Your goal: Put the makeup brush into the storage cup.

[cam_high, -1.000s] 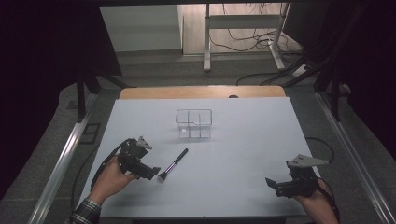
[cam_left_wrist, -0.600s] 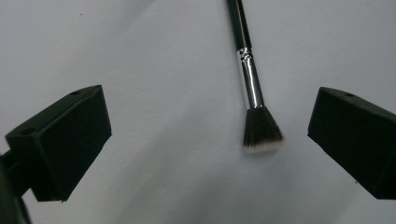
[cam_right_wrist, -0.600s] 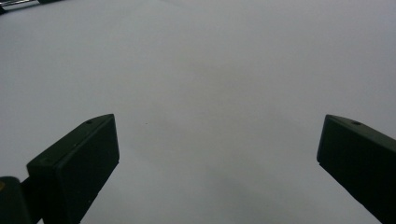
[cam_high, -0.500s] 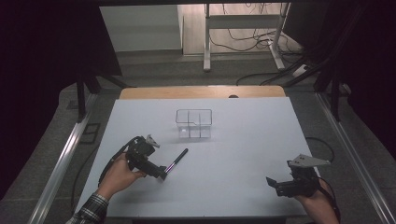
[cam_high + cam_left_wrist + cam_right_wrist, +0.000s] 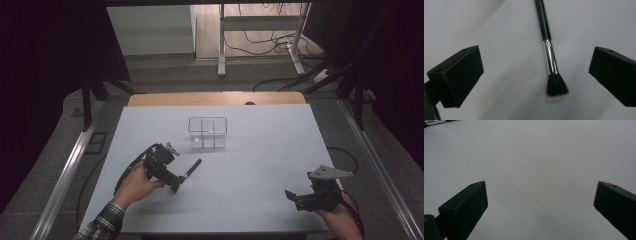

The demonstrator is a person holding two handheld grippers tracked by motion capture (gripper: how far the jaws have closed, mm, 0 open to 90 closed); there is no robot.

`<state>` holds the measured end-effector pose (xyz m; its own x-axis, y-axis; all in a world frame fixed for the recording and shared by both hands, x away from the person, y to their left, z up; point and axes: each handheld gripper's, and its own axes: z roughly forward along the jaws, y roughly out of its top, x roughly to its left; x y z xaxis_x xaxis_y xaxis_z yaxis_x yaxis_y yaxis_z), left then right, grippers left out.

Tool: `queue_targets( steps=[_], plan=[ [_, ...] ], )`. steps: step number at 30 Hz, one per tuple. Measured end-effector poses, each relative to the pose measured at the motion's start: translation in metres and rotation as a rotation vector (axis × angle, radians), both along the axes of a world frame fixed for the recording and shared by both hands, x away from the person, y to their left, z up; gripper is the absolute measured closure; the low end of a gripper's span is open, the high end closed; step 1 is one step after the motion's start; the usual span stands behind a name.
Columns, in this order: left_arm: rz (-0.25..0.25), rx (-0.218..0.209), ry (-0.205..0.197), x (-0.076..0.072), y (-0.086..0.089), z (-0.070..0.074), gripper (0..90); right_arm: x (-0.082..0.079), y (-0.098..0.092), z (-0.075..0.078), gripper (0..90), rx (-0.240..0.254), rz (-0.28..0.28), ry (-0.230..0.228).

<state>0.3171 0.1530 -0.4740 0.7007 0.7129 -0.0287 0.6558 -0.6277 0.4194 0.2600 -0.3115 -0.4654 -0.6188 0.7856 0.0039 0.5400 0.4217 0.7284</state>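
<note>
High view first: the white counter [image 5: 260, 150] carries a clear divided box [image 5: 207, 132] near its middle. At about seven o'clock from that box lies a makeup brush [image 5: 191, 169], its black handle pointing toward one o'clock, its bristle end hidden under the left tongs [image 5: 175, 187]. The person's left hand [image 5: 134, 183], in a plaid sleeve, holds those tongs tilted down over the brush's lower end. Far off at four o'clock from the box, near the counter's front right corner, the right tongs [image 5: 291, 196] rest low in the person's right hand [image 5: 340, 217], pointing toward nine o'clock, well apart from the brush and the box.

Left gripper view: the left tongs [image 5: 536, 75] stand released, their two black jaws spread wide on either side of the brush [image 5: 550, 60]. The brush lies flat on the counter [image 5: 499, 37] between them, touching neither jaw, bristles toward six o'clock, silver ferrule above them, black handle running up to twelve o'clock.

Right gripper view: the right tongs [image 5: 540, 202] are likewise released, jaws wide apart, above bare white counter [image 5: 536, 157].
</note>
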Motion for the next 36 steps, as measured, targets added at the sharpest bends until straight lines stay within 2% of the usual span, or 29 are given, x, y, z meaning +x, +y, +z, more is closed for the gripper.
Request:
queue_targets(
  steps=[12,20,27,33,36],
  plan=[
    [-0.015,0.008,0.018,0.01,-0.022,-0.001,0.0,0.0,0.0,0.0,0.0,-0.002,0.005,0.003],
    [-0.015,0.029,0.04,0.012,-0.022,-0.007,0.0,-0.001,0.001,-0.001,0.0,-0.003,0.007,0.009],
    [-0.016,0.032,0.06,0.011,-0.021,-0.019,0.0,-0.001,0.001,-0.001,0.0,-0.005,0.007,0.01],
    [-0.016,0.045,0.079,0.008,-0.021,-0.034,0.0,-0.001,0.001,-0.001,0.0,-0.008,0.008,0.011],
    [-0.018,0.057,0.083,0.007,-0.022,-0.038,0.0,-0.001,0.001,-0.001,0.0,-0.01,0.008,0.012]
  ],
)
